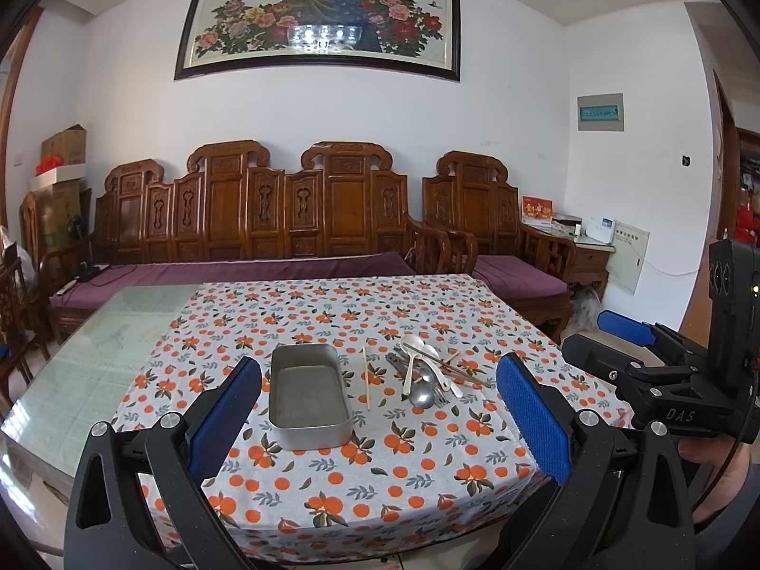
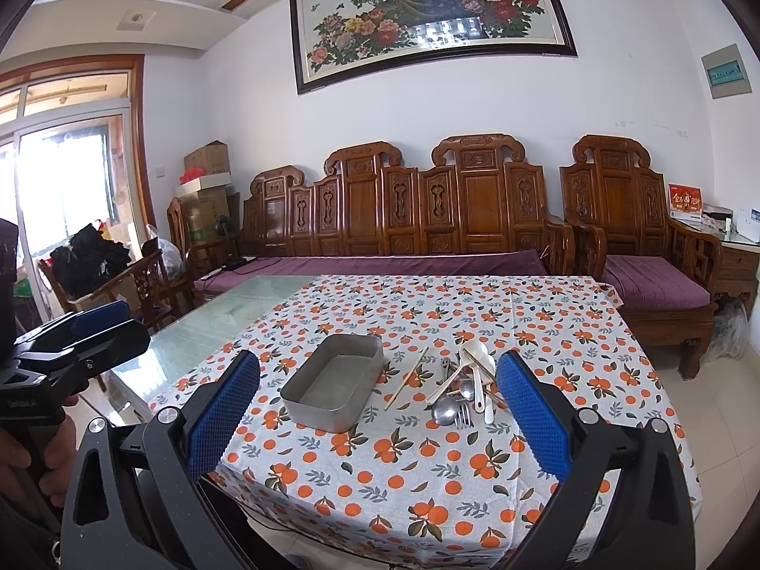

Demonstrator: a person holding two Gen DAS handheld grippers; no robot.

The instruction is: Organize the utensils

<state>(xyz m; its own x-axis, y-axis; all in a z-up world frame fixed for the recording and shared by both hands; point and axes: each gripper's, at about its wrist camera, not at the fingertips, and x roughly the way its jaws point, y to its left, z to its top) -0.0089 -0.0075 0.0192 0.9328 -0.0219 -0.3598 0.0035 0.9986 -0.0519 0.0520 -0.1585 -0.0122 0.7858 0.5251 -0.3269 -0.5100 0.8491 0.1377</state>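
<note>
An empty metal tray point(image 1: 308, 392) point(image 2: 335, 387) stands on the orange-patterned tablecloth point(image 1: 332, 484) point(image 2: 427, 489). One wooden chopstick point(image 1: 366, 377) point(image 2: 406, 378) lies alone just right of it. Further right is a pile of utensils point(image 1: 427, 373) point(image 2: 463, 387): white plastic spoons, metal spoons, a fork and more chopsticks. My left gripper point(image 1: 380, 415) is open and empty, held above the table's near edge. My right gripper point(image 2: 377, 415) is open and empty too; it also shows at the right of the left wrist view point(image 1: 622, 337).
The cloth covers the right part of a glass-topped table point(image 1: 95, 356) point(image 2: 213, 323). A carved wooden sofa point(image 1: 285, 218) point(image 2: 427, 209) with purple cushions stands behind it. Wooden chairs point(image 2: 142, 285) are at the left.
</note>
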